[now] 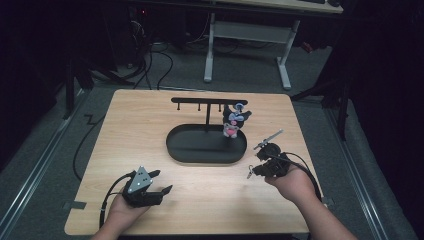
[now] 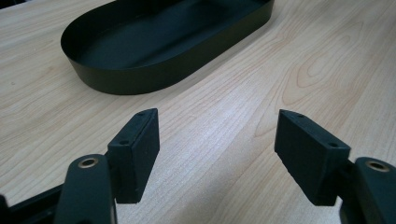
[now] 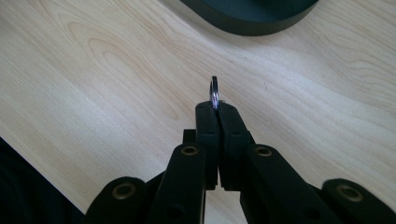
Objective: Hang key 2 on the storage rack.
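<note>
Two hand-held grippers: right [image 3: 216,109] pinches key ring [image 3: 214,91] by thin edge, near desk's [image 1: 150,125] right edge; left [image 2: 215,154] open, empty. Risk: ring slips, tiny bite.

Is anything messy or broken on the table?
Nothing looks broken or spilled. The black tray sits flat on the table, and a little toy hangs from the rack above it. The right tool pinches a small metal ring; the left tool is open.
</note>
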The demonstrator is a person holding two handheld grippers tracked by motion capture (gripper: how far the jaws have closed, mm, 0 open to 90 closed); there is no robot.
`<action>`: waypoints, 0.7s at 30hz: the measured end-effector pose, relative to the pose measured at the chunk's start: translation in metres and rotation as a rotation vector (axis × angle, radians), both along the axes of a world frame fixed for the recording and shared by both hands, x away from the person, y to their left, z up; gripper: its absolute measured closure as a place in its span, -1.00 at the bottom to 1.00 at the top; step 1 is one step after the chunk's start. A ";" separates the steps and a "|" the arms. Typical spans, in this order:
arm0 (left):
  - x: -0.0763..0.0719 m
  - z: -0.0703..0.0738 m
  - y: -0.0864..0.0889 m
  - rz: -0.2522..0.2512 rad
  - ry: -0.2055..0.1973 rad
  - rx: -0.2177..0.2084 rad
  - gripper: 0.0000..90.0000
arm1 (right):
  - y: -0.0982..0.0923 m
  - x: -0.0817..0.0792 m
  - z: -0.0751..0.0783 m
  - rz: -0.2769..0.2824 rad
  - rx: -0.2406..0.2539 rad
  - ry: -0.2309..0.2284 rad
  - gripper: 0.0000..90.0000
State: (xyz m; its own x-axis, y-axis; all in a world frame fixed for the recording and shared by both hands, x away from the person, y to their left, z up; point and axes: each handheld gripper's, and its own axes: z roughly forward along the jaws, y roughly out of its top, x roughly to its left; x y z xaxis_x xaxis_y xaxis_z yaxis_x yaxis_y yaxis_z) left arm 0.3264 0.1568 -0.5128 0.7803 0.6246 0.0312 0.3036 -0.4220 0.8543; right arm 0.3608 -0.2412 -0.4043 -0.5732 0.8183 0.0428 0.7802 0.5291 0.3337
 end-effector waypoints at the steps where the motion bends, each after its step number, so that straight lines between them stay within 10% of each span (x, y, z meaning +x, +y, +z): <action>1: 0.000 0.000 0.000 0.000 0.001 0.002 -0.30 | 0.001 0.002 0.001 0.015 -0.002 -0.005 0.98; 21: -0.003 0.000 0.006 0.012 -0.001 0.016 -0.30 | 0.040 0.051 0.036 0.069 0.021 -0.022 0.98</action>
